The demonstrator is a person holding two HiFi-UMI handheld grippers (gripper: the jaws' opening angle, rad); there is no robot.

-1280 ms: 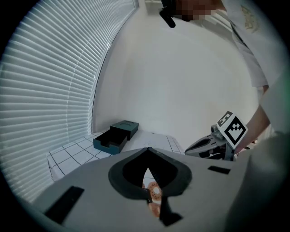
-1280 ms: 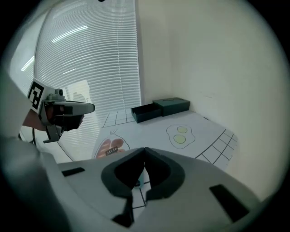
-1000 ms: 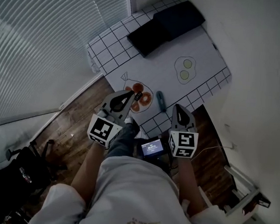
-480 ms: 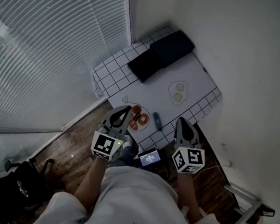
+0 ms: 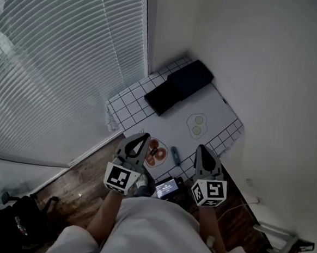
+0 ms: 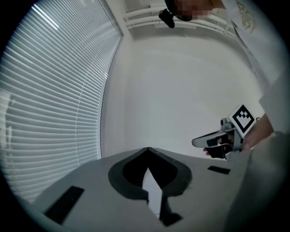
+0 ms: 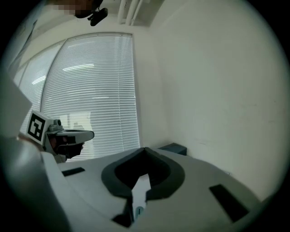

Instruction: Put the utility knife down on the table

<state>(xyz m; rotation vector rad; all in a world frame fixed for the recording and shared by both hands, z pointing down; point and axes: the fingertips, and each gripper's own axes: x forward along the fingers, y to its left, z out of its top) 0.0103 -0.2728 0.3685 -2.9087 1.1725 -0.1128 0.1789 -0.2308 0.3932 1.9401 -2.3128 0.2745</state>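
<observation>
Knife [image 5: 175, 154] lies flat on table [image 5: 217, 109], left gripper [image 5: 142, 137] and right gripper [image 5: 201, 149] both pinched together and empty, so I'd hold them clear, no nudging it.

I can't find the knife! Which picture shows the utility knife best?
The head view. There the utility knife lies on the checked table, near its front edge, seen from above. The left gripper view faces the wall: no knife. The right gripper view shows at most a bluish speck, too small to tell.
</observation>
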